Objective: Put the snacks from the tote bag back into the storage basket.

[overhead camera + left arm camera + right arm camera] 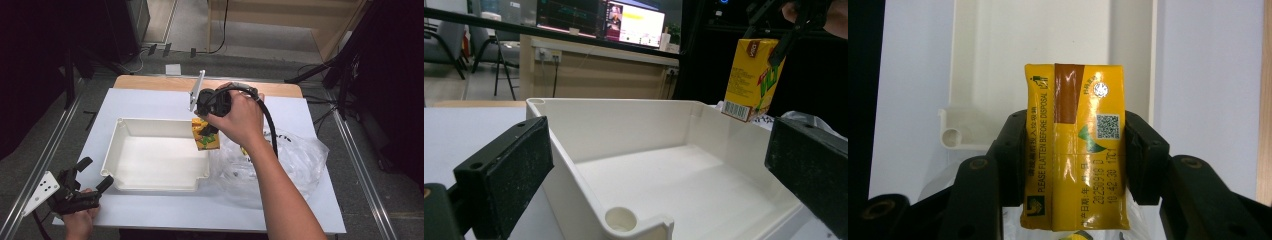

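A yellow drink carton [205,135] hangs in the air over the right edge of the white tray [150,185], and my right gripper [210,127] is shut on it from above. In the right gripper view both pads press the carton [1075,145] on its two sides, with the tray [963,135] below it. My left gripper [95,172] rests at the table's front left corner, open, with nothing between its fingers. In the left gripper view it looks into the empty tray [659,190], and the carton [754,77] hangs at the upper right.
A crumpled clear plastic bag [295,160] lies right of the tray, under the right forearm. The white table top [150,102] ends in a wooden strip at the back. Metal rails run along both sides of the table.
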The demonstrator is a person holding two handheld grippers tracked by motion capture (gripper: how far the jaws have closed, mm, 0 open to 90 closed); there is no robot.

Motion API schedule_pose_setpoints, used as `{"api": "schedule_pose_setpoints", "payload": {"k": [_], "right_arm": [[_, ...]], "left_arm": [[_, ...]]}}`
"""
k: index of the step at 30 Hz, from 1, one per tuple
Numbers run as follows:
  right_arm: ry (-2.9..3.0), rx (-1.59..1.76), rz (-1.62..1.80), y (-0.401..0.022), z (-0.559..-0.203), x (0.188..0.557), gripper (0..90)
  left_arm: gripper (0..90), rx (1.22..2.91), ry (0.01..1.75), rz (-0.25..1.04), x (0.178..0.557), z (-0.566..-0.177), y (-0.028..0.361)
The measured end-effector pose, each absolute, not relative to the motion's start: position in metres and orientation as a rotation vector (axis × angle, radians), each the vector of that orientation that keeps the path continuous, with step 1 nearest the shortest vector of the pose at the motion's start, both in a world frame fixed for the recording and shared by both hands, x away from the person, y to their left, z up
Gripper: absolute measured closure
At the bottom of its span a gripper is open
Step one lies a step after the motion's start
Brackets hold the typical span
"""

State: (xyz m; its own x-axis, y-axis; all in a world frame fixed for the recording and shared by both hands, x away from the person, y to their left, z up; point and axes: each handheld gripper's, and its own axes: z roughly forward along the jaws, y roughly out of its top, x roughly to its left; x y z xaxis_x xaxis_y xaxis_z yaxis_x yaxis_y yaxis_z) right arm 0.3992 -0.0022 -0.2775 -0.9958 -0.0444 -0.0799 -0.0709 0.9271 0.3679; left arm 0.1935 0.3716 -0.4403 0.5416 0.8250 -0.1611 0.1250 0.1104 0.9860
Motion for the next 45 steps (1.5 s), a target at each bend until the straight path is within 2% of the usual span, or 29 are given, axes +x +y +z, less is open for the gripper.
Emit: {"api": "schedule_pose_setpoints", "payload": {"k": [45], "right_arm": [[3.035,-0.114,0.603,0.031,-0.29,0.4,54.1]], "left_arm": [[0.0,1.411,0.892,0.642,0.194,-0.44,0.368]]}}
